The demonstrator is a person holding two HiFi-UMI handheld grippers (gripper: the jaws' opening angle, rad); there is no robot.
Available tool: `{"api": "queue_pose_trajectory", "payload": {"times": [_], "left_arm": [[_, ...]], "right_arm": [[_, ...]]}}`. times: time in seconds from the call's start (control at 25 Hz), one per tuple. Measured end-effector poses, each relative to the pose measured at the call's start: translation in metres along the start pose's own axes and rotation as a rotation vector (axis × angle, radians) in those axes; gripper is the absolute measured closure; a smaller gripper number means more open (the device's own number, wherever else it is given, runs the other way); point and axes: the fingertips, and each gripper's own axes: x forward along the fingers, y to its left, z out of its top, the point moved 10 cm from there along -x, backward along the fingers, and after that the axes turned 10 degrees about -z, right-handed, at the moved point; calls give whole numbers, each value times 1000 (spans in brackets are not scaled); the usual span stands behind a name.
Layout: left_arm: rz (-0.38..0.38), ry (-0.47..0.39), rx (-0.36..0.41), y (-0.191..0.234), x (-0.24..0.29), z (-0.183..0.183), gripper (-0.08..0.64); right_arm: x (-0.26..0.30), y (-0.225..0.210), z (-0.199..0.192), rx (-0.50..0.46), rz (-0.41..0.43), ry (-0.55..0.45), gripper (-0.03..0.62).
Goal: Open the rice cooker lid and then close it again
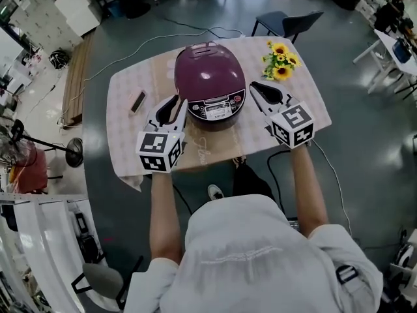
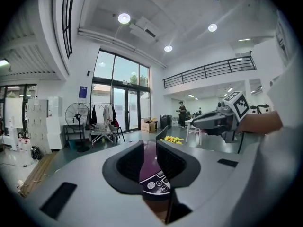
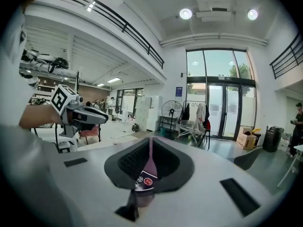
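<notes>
A purple rice cooker [image 1: 208, 77] stands mid-table with its lid down and its control panel [image 1: 217, 108] facing me. My left gripper [image 1: 176, 103] hovers just left of the cooker's front, jaws parted with nothing between them; through the gap in the left gripper view [image 2: 146, 148] I see the cooker's panel [image 2: 156, 183]. My right gripper [image 1: 258, 87] hovers at the cooker's right front, apart from it. In the right gripper view its jaws [image 3: 150, 150] leave only a thin slit, shut on nothing, with the cooker's panel [image 3: 144, 179] below.
The table [image 1: 130, 135] carries a pale patterned cloth. A bunch of sunflowers [image 1: 280, 60] lies at the back right, a small dark flat object [image 1: 137, 101] at the left. A dark chair [image 1: 287, 23] stands behind the table. Cables trail over the floor.
</notes>
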Motion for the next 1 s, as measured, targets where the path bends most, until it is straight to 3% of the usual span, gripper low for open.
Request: {"api": "queue_pose_trajectory", "payload": {"times": [0.44,1.0], "left_arm": [[-36,-47,69,-24,-7,26,540],[-45,-109,146,-43,-35,54,545]], "right_arm": [[-54,-6,24,-45,-97,-57,566],[-83,11,45,-118,-97,-120,566]]}}
